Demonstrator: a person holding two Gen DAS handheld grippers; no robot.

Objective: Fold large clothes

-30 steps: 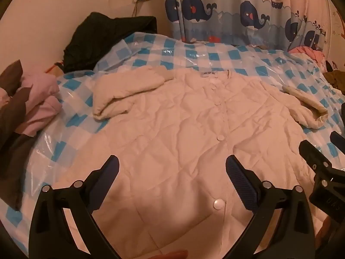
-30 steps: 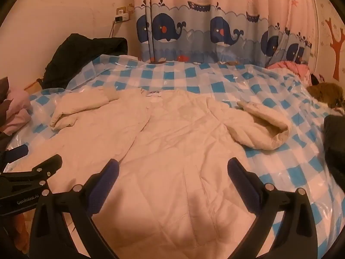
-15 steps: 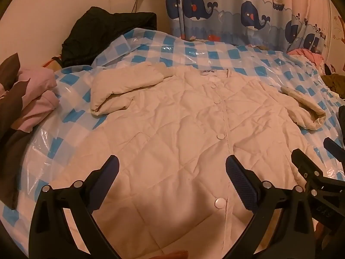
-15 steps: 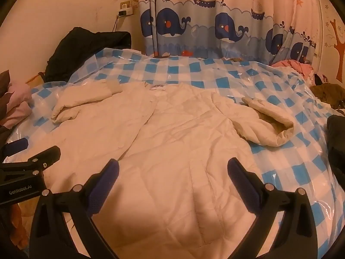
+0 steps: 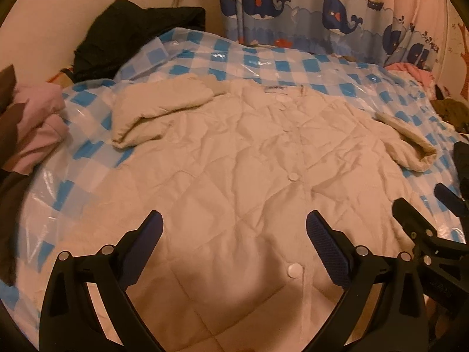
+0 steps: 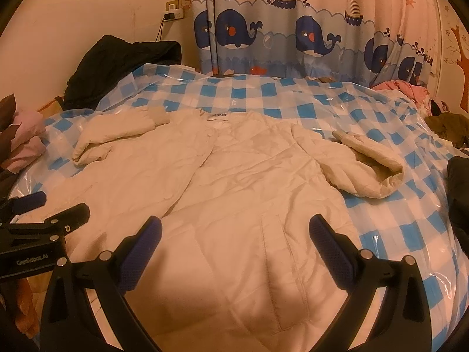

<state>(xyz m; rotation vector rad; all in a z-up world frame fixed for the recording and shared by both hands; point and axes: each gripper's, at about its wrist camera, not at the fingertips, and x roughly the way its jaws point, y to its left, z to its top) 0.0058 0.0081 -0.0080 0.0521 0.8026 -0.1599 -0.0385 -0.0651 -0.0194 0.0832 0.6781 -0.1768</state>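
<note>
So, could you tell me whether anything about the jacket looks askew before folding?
The cream jacket lies flat and buttoned, but both sleeves are bent back on themselves: one by the pink clothes, the other opposite.

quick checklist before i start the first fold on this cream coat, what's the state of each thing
1. Coat spread flat, front up, on the checked sheet: ok.
2. Left tool open and holding nothing: ok.
3. Right tool open and holding nothing: ok.
4. Sleeves laid out straight: not ok. The left sleeve is doubled back on itself, and the right sleeve curls round with its cuff near the shoulder.
5. Front closed: cannot tell. Snaps show down the placket, but whether they are fastened is unclear.
6. Room beside the coat: not ok on the left, where pink clothes lie close to the sheet's edge.
</note>
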